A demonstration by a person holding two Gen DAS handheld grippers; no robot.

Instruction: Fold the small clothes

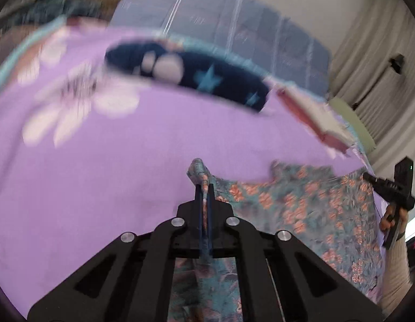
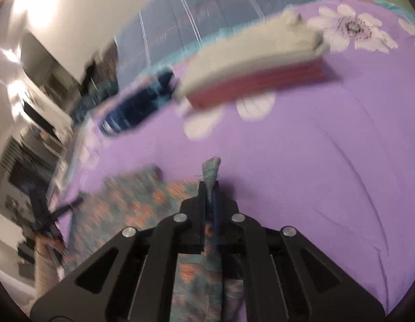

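A teal garment with orange flowers [image 1: 309,214] hangs stretched between my two grippers above a purple bedsheet [image 1: 113,174]. My left gripper [image 1: 206,187] is shut on one corner of it, which pokes out past the fingertips. My right gripper [image 2: 210,185] is shut on the other corner; the garment [image 2: 137,204] trails to the left in the right wrist view. The right gripper also shows in the left wrist view [image 1: 368,178], at the far right. The left gripper shows blurred in the right wrist view [image 2: 78,202], at the left.
A folded dark blue garment with stars [image 1: 191,77] lies at the far side of the bed. A folded stack of grey and red clothes [image 2: 255,61] lies beside it. The purple sheet [image 2: 314,161] has white flowers. A blue plaid cover [image 1: 234,24] lies behind.
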